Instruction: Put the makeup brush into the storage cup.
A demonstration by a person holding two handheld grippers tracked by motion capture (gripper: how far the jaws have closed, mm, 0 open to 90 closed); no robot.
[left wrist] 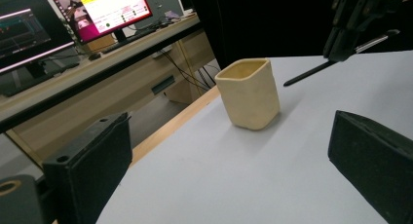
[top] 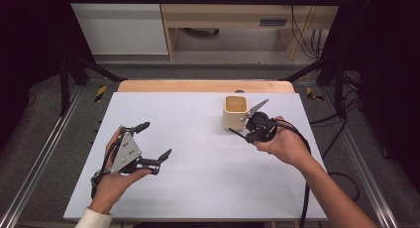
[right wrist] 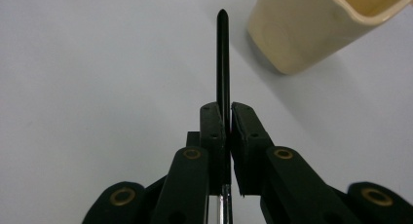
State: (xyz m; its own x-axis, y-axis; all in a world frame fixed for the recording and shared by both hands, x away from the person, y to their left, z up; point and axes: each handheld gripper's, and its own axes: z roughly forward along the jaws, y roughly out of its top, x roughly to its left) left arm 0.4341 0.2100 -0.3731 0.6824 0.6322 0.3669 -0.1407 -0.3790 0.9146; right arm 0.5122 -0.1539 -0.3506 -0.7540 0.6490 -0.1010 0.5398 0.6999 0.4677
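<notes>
The right gripper has its jaws squeezed tight on a thin black pen, held near the middle, up in the air just beside the cream cup that stands on the white table. The pen looks light, hard and smooth, so I think it could slip or spin if it is held at one end; the middle is the best spot. The left gripper is wide open, holds nothing, and is well apart from the cup.
</notes>
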